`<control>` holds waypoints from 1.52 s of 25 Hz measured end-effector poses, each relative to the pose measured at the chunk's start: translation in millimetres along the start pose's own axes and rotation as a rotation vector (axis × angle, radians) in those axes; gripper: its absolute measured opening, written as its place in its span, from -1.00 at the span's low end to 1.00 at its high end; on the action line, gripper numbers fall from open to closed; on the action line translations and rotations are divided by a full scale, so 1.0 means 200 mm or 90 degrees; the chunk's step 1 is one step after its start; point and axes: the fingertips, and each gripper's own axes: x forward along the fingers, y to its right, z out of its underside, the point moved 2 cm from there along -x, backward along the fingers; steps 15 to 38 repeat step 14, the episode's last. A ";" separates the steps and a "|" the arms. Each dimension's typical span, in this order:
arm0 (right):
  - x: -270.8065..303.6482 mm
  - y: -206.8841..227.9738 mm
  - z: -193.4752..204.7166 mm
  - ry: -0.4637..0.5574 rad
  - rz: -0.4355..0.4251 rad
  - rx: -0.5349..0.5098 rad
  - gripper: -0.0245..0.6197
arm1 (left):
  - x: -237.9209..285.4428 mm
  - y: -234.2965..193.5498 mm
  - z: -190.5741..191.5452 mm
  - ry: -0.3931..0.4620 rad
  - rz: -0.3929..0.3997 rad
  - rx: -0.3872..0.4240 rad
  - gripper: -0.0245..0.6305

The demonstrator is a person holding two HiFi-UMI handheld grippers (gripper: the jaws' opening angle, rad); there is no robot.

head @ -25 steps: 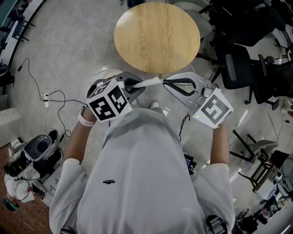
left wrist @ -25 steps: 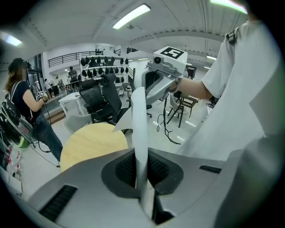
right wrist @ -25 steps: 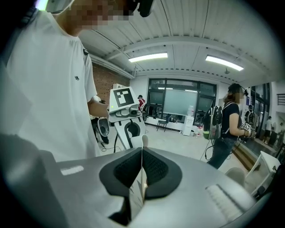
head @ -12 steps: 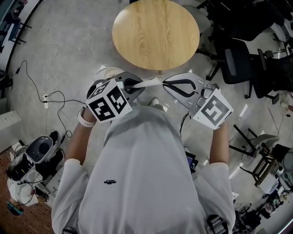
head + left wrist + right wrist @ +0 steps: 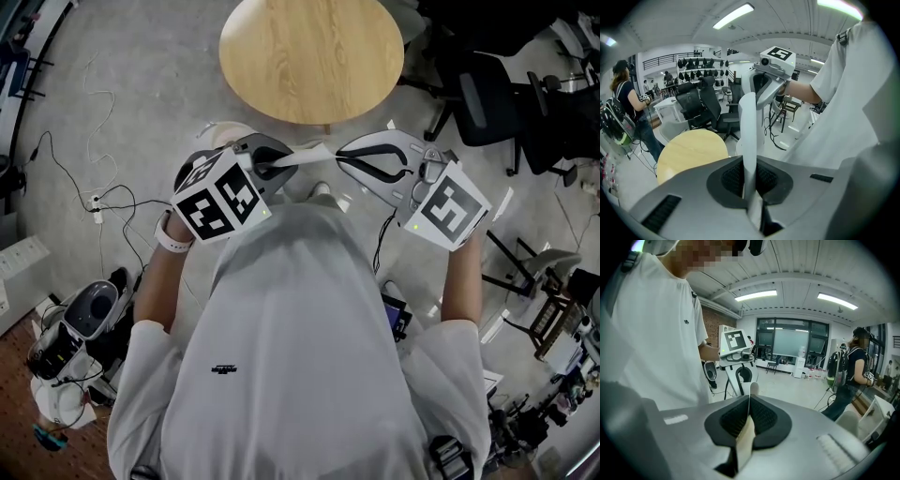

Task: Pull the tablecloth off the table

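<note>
The round wooden table [image 5: 309, 56] stands bare on the floor ahead of me. The white tablecloth [image 5: 307, 157] is gathered into a narrow strip stretched between the two grippers, in front of my white shirt. My left gripper [image 5: 274, 167] is shut on one end; in the left gripper view the strip [image 5: 749, 136] runs from its jaws [image 5: 749, 180] up to the right gripper [image 5: 764, 89]. My right gripper [image 5: 345, 156] is shut on the other end, and cloth [image 5: 745, 437] shows pinched between its pads [image 5: 749, 416].
Black office chairs [image 5: 492, 103] crowd the right side. Cables and a power strip [image 5: 94, 202] lie on the floor at left, with a grey machine [image 5: 84, 314] at lower left. A person with a backpack [image 5: 851, 376] stands off beyond the table.
The table has slid toward the top of the head view, farther from me. Both grippers keep their hold on the cloth; the right one has shifted slightly right.
</note>
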 end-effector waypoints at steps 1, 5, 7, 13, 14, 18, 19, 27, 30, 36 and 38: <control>0.00 0.00 0.00 -0.003 0.002 0.003 -0.88 | 0.00 0.00 0.00 0.000 0.003 0.002 -0.89; 0.01 0.00 0.00 0.006 0.001 0.005 -0.88 | -0.01 -0.01 0.01 -0.005 0.005 0.009 -0.89; 0.02 -0.01 0.00 0.003 -0.002 -0.005 -0.88 | -0.01 -0.01 0.01 -0.007 0.003 0.012 -0.89; 0.01 0.03 0.04 -0.003 0.007 -0.003 -0.88 | 0.02 -0.04 0.01 -0.020 0.002 0.016 -0.89; 0.01 0.03 0.05 -0.002 0.008 -0.002 -0.88 | 0.02 -0.05 0.01 -0.021 0.002 0.017 -0.89; 0.01 0.03 0.05 -0.002 0.008 -0.002 -0.88 | 0.02 -0.05 0.01 -0.021 0.002 0.017 -0.89; 0.01 0.03 0.05 -0.002 0.008 -0.002 -0.88 | 0.02 -0.05 0.01 -0.021 0.002 0.017 -0.89; 0.01 0.03 0.05 -0.002 0.008 -0.002 -0.88 | 0.02 -0.05 0.01 -0.021 0.002 0.017 -0.89; 0.01 0.03 0.05 -0.002 0.008 -0.002 -0.88 | 0.02 -0.05 0.01 -0.021 0.002 0.017 -0.89; 0.01 0.03 0.05 -0.002 0.008 -0.002 -0.88 | 0.02 -0.05 0.01 -0.021 0.002 0.017 -0.89; 0.01 0.03 0.05 -0.002 0.008 -0.002 -0.88 | 0.02 -0.05 0.01 -0.021 0.002 0.017 -0.89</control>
